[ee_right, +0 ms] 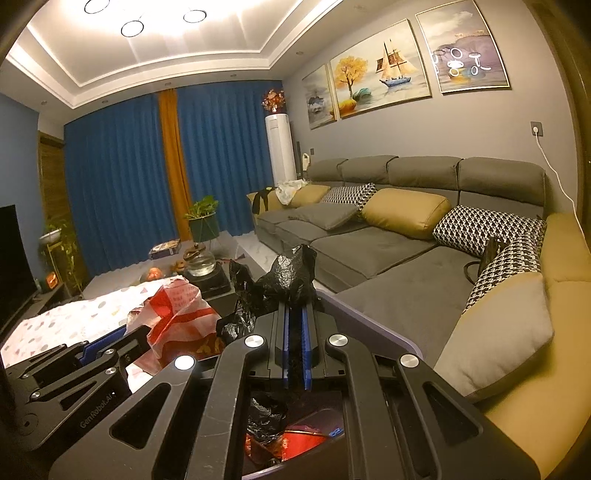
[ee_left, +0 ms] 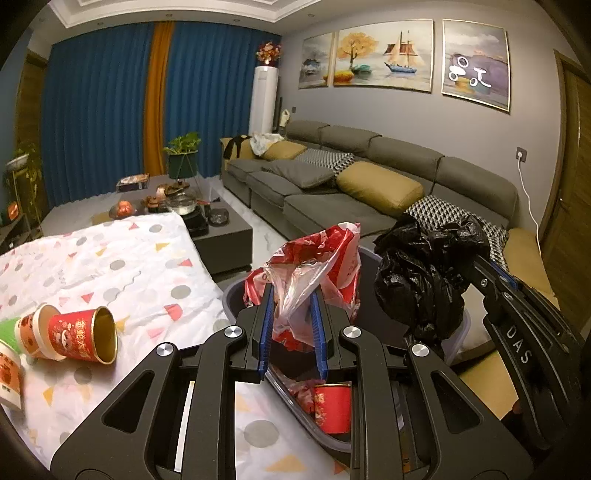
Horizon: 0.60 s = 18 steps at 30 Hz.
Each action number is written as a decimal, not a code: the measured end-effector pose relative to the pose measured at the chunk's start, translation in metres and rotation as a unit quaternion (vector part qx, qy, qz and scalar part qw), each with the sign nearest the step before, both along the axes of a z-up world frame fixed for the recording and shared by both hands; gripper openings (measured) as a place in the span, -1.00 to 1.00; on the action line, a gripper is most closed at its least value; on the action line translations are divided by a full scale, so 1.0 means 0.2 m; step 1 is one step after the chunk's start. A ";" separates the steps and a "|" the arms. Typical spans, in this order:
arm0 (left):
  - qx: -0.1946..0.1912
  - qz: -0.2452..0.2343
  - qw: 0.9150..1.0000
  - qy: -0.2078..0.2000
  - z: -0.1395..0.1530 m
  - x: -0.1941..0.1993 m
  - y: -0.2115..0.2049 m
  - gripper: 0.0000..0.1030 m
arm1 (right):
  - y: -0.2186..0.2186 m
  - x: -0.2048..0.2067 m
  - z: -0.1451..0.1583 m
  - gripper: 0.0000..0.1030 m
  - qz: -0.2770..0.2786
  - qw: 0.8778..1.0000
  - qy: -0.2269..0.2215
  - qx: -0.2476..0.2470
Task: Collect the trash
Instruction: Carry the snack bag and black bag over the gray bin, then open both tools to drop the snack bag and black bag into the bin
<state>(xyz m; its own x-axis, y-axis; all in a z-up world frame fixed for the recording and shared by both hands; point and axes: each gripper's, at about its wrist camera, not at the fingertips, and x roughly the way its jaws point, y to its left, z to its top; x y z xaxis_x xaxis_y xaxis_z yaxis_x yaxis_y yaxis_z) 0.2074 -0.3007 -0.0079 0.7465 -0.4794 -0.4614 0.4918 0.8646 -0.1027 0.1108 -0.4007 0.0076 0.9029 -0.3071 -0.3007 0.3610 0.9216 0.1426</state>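
- The plastic bag (ee_left: 314, 266) sits between the left gripper's (ee_left: 293, 332) fingers, above the bin (ee_left: 236, 295).
- A cup (ee_left: 332, 408) lies in the bin below those fingers.
- Two nested cups (ee_left: 70, 332) lie on the tablecloth (ee_left: 122, 258), left of the fingers.
- The bin liner (ee_right: 291, 277) is clamped between the right gripper's (ee_right: 295, 343) fingers.

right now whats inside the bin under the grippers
A red paper cup, red-and-white plastic and crumpled black plastic show inside the bin. The grippers and held bags cover the rest.

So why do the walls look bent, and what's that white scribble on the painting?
Left wrist view: the wide lens bows the curtains, and ceiling lights glare off the rightmost painting. Right wrist view: same bowing, and the ceiling lights are washed out.
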 end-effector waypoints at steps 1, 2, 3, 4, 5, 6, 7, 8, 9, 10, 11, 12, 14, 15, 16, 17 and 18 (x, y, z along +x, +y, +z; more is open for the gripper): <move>0.000 0.000 1.000 0.000 0.00 0.00 0.00 -0.64 | -0.01 0.01 0.00 -0.87 0.000 1.000 0.001 0.002; 0.001 0.001 1.000 0.001 -0.01 0.00 0.00 -0.64 | -0.01 0.01 0.01 -0.87 0.000 1.000 0.001 0.003; 0.000 0.000 1.000 0.001 -0.01 0.01 0.00 -0.64 | -0.01 0.01 0.01 -0.87 0.000 1.000 0.001 0.004; -0.001 -0.001 1.000 0.003 -0.01 0.01 0.00 -0.64 | -0.02 0.01 0.01 -0.87 0.001 1.000 0.001 0.005; -0.001 -0.002 1.000 0.004 -0.01 0.01 0.00 -0.64 | -0.02 0.01 0.01 -0.87 0.001 1.000 0.001 0.006; -0.001 -0.004 1.000 0.006 -0.02 0.02 0.00 -0.63 | -0.01 0.02 0.01 -0.87 0.002 1.000 0.001 0.005; -0.001 -0.004 1.000 0.007 -0.01 0.02 -0.01 -0.62 | -0.02 0.02 0.01 -0.87 0.002 1.000 0.001 0.005; -0.001 -0.005 1.000 0.007 -0.01 0.02 -0.01 -0.61 | -0.02 0.02 0.01 -0.87 0.003 1.000 0.000 0.006; -0.002 -0.005 1.000 0.006 -0.01 0.02 -0.01 -0.60 | -0.02 0.02 0.02 -0.81 0.004 1.000 -0.001 0.007; -0.004 -0.007 1.000 0.006 -0.01 0.02 -0.01 -0.59 | -0.02 0.02 0.02 -0.71 0.005 1.000 -0.003 0.008; -0.004 -0.009 1.000 0.005 -0.01 0.02 -0.01 -0.53 | -0.03 0.02 0.02 -0.65 0.005 1.000 -0.003 0.008; -0.004 -0.010 1.000 0.005 -0.02 0.02 -0.01 -0.41 | -0.03 0.02 0.02 -0.54 0.004 1.000 -0.004 0.007; 0.001 -0.010 1.000 0.004 -0.03 0.02 -0.02 -0.23 | -0.04 0.03 0.02 -0.44 0.005 1.000 -0.004 0.008; 0.001 -0.007 1.000 0.004 -0.03 0.02 -0.01 -0.08 | -0.05 0.03 0.02 -0.42 0.004 1.000 -0.005 0.011; -0.002 -0.004 1.000 0.006 -0.03 0.03 0.00 0.00 | -0.05 0.02 0.03 -0.38 0.003 1.000 -0.005 0.012; -0.004 0.001 1.000 0.006 -0.04 0.03 0.01 0.15 | -0.05 0.03 0.03 -0.35 0.003 1.000 -0.005 0.012; -0.006 0.005 1.000 0.006 -0.04 0.03 0.02 0.26 | -0.05 0.02 0.03 -0.28 0.001 1.000 -0.007 0.012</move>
